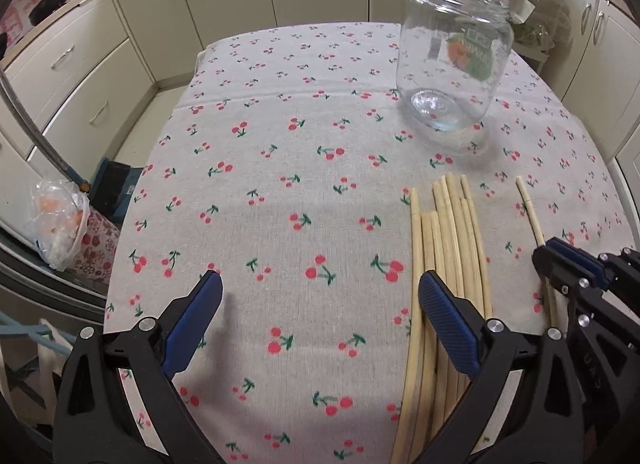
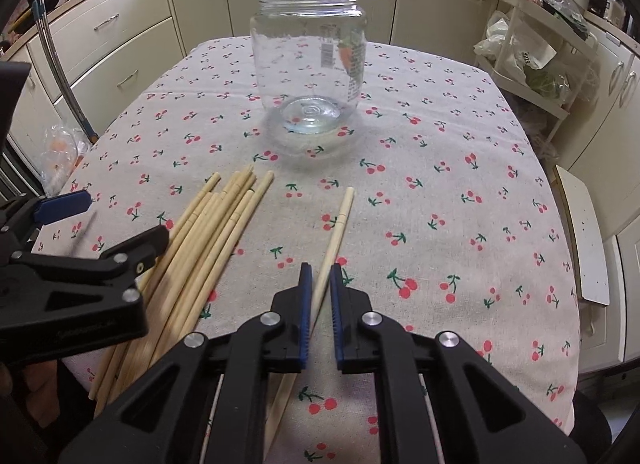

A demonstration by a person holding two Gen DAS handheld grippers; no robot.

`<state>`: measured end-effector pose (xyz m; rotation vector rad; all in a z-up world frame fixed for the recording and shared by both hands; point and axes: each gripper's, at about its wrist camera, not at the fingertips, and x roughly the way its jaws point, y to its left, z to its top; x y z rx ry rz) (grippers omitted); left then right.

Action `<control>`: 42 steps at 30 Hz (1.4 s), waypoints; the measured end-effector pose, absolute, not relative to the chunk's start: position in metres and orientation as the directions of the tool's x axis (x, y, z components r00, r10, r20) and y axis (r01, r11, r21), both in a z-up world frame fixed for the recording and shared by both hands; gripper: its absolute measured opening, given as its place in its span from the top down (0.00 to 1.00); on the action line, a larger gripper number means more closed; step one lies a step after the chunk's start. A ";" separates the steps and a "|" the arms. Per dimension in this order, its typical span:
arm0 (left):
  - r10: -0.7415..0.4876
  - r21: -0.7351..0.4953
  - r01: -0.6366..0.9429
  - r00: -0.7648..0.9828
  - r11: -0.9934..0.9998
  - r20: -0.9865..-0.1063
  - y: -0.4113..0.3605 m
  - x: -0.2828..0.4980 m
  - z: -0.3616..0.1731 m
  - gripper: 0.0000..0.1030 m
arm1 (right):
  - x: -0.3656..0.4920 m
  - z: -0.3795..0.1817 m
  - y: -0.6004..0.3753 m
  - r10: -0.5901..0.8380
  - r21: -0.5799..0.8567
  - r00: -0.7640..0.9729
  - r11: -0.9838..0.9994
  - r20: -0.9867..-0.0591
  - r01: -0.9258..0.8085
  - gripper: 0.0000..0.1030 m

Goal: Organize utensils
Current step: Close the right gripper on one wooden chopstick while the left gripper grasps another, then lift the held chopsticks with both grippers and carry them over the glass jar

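A clear glass jar (image 2: 308, 59) stands empty and upright at the upper centre of the right wrist view, on a bench (image 2: 460, 223) draped in cherry-print cloth. By the look of it, the sorting has barely begun: nothing is in the jar yet. A bundle of wooden chopsticks (image 2: 208, 232) lies loose at the lower left of that view, well short of the jar. One single chopstick (image 2: 334, 240) lies apart at centre, and the right gripper (image 2: 319, 292) is clamped on its shaft, blue pads pressed to either side. The left gripper (image 1: 320, 328) hangs with its jaws wide apart at the bottom of the left wrist view, gripping nothing, one finger over the bundle.
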<state>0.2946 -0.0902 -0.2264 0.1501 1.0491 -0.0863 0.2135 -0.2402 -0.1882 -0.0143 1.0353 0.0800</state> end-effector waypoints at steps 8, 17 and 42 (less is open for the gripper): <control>0.005 0.096 0.161 0.488 0.982 -0.873 -0.098 0.306 -0.233 0.09 | 0.216 -0.189 -0.239 0.090 0.050 0.507 0.994 -0.857 -0.093 0.90; -0.025 0.073 0.180 0.490 0.981 -0.871 -0.098 0.309 -0.229 0.35 | 0.224 -0.190 -0.256 0.171 0.166 0.476 0.985 -0.863 -0.053 0.91; -0.194 -0.078 0.281 0.413 0.957 -0.890 -0.100 0.328 -0.225 0.95 | 0.228 -0.192 -0.247 0.140 0.107 0.481 0.990 -0.865 -0.095 0.94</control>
